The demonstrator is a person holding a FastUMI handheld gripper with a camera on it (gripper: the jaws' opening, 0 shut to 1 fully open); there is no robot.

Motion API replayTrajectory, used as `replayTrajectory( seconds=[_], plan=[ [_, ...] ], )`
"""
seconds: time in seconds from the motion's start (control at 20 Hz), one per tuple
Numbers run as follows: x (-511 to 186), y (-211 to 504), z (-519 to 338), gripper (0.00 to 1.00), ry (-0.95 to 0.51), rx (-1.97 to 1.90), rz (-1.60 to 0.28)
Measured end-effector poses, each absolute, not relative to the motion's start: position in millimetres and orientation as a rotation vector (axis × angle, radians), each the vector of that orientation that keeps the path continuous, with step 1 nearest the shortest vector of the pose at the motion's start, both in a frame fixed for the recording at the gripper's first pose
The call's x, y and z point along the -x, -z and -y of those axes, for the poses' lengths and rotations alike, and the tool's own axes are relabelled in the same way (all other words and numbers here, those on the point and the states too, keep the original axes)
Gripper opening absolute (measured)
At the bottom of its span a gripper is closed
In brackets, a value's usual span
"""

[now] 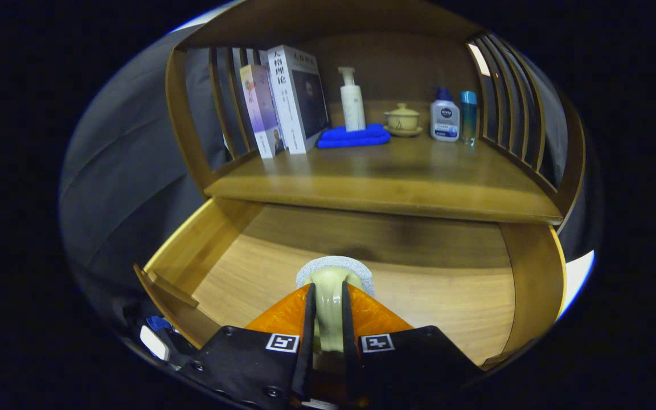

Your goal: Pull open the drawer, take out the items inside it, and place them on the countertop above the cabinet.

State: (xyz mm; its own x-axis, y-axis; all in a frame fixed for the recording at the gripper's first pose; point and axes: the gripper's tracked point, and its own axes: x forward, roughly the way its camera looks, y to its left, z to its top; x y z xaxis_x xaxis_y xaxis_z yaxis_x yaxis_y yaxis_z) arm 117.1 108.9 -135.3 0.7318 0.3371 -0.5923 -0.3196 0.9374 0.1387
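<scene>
The wooden drawer (pixel 237 228) is pulled open below the countertop (pixel 396 176). My gripper (pixel 328 296) hangs over the drawer's bare floor, shut on a pale cream cup (pixel 329 304) with a grey rim or pad (pixel 316 266) at its far end. Both orange fingers (pixel 282 316) press the cup's sides. The cup sits between the fingers and sticks out just ahead of them. On the countertop beyond stand a white pump bottle (pixel 352 101), a folded blue cloth (pixel 353 136) and a lidded cream tea cup on a saucer (pixel 402 119).
Books (pixel 282 99) lean at the countertop's back left. A white-and-blue bottle (pixel 445 118) and a slim blue tube (pixel 468 117) stand at the back right. Slatted wooden side rails (pixel 507 108) close both ends of the shelf. The front half of the countertop is bare wood.
</scene>
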Motion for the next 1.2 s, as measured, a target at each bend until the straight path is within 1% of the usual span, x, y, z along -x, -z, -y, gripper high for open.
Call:
replayTrajectory(
  seconds=[0.4, 0.6, 0.85, 1.0, 1.2],
  plan=[
    [-137.3, 51.4, -118.4, 0.25, -0.386, -0.008, -0.480],
    [-163.8, 28.3, -118.3, 0.25, -0.364, -0.034, -0.456],
    [-212.4, 16.0, -104.7, 0.25, -0.283, -0.129, -0.459],
    [-236.7, 22.3, -102.0, 0.25, -0.251, -0.215, -0.497],
    [-265.8, 33.2, -94.8, 0.25, -0.205, -0.251, -0.501]
  ],
)
